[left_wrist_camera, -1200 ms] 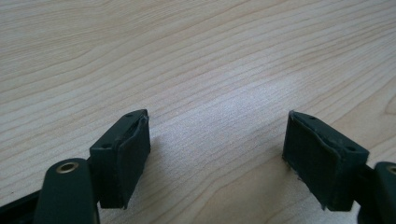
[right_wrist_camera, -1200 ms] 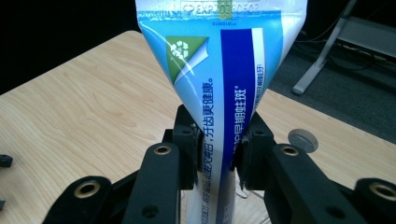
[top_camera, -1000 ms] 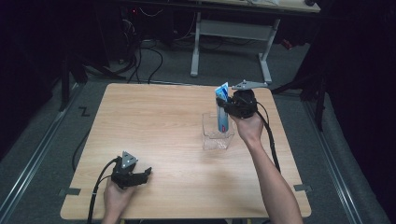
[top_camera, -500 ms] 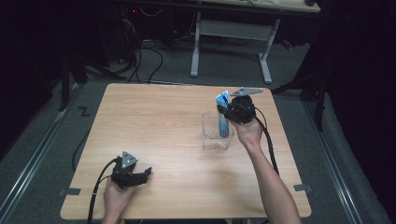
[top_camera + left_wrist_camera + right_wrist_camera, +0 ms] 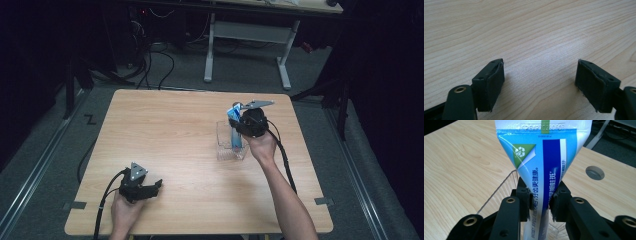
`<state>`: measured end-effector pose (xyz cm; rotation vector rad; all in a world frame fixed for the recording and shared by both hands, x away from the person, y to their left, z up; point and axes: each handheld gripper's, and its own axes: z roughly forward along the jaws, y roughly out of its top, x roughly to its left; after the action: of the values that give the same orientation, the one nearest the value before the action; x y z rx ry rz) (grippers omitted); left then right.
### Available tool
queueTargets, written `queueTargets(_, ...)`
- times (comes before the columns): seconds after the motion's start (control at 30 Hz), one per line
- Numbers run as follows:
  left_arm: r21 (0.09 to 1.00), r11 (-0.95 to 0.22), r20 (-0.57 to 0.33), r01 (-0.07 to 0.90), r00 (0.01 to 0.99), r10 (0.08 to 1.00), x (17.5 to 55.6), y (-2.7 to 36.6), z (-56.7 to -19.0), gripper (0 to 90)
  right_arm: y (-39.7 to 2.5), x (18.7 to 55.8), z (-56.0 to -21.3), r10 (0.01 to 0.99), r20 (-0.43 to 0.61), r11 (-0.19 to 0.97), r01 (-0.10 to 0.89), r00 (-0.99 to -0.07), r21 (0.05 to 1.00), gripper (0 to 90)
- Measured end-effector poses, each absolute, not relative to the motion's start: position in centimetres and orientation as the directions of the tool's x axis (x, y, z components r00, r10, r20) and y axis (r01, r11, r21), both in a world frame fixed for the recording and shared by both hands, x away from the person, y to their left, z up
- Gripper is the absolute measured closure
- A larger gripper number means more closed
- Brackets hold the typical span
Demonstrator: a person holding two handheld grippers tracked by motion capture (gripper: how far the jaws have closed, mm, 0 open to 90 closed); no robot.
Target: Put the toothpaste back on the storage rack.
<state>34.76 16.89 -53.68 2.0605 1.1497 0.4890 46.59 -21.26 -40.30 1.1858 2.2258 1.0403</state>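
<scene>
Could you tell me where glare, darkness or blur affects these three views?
High view: the light wooden table is evenly lit, the surrounding room very dark. Left gripper view: a pale sheen on the wood between the open black left gripper. Right gripper view: the blue-and-white toothpaste tube is sharp, its print legible.

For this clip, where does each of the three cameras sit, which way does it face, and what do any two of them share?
High view: above the person's side, looking forward and down at the table; both forearms show, with left gripper and right gripper.
Left gripper view: rides the left gripper, facing bare wood between its open jaws.
Right gripper view: rides the right gripper, jaws clamping the toothpaste tube over the clear container.
Shared: high and right gripper views both show the tube and container.
</scene>
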Motion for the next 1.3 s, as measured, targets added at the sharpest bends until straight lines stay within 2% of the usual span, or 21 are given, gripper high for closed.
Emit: queueTargets(1.3, 0.741, -0.349, -0.015, 0.574, 0.533, 0.846, 34.7, 16.8, -53.7, 23.5, -19.0, 47.3, -41.3, 0.824, -0.011, 0.373, 0.527, -0.566, 0.764, 68.9)
